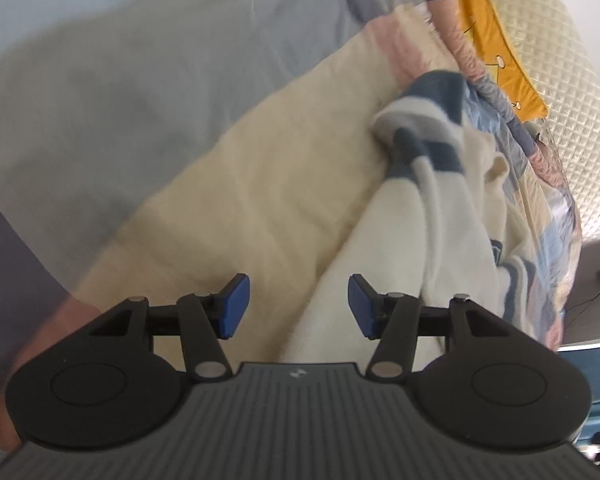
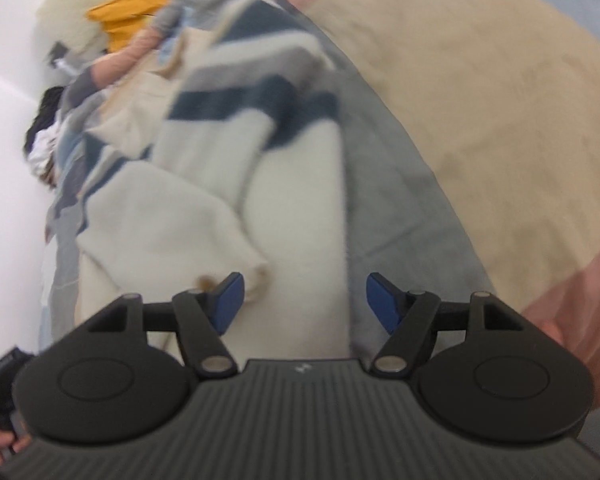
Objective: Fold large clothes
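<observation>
The sweater (image 2: 204,216), cream with navy and grey stripes, lies rumpled on the bed (image 2: 480,128), on its patchwork cover. In the right wrist view it runs lengthwise away from the right hand-held gripper (image 2: 304,300), striped end far, plain cream end right under the jaws; the jaws stand apart with cloth below them but nothing pinched. In the left wrist view the left hand-held gripper (image 1: 299,306) is also apart and empty, and the sweater (image 1: 420,200) lies ahead and to its right, a cream fold reaching down between the pads, the striped bunch farther off. By my reading the right one is nearer the bulk of the garment, so the next grasp likely starts at the near cream edge. An orange cloth (image 1: 496,40) beyond shows small dark marks too blurred to read; no brand or label is legible.
</observation>
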`<action>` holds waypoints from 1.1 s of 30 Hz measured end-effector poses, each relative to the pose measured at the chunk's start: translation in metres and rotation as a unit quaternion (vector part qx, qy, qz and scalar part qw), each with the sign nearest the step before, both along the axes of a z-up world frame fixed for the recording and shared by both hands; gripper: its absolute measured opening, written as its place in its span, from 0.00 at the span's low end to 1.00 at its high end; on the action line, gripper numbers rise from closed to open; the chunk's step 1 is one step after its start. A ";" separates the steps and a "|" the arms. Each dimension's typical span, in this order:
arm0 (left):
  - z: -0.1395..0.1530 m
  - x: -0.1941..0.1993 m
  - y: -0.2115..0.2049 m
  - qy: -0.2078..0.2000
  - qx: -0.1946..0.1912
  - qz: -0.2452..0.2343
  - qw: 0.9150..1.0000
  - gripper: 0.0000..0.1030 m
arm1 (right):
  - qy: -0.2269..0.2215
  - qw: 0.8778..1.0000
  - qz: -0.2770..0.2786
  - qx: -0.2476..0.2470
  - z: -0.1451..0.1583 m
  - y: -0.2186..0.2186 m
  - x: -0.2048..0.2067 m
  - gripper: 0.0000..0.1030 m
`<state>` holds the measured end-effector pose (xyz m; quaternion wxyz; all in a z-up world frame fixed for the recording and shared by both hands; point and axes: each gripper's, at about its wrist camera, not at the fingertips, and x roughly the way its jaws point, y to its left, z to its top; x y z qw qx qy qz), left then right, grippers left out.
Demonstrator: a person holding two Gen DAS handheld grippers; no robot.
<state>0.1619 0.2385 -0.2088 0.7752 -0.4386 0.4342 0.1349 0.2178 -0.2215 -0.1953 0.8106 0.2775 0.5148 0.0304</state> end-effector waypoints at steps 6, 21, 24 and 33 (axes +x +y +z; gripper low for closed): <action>-0.014 0.021 -0.028 0.005 0.012 -0.058 0.998 0.73 | 0.005 0.993 0.016 0.114 -0.018 0.004 -0.001 0.69; -0.014 0.009 -0.068 0.027 -0.038 -0.168 0.985 0.67 | 0.045 0.990 0.125 0.054 -0.010 0.040 -0.018 0.52; -0.015 0.007 -0.076 0.054 -0.028 -0.181 0.982 0.67 | 0.053 0.987 0.153 0.016 -0.009 0.053 -0.018 0.48; -0.025 0.016 -0.106 0.115 0.042 -0.244 0.962 0.64 | -0.014 0.977 0.183 0.104 0.003 0.054 -0.022 0.29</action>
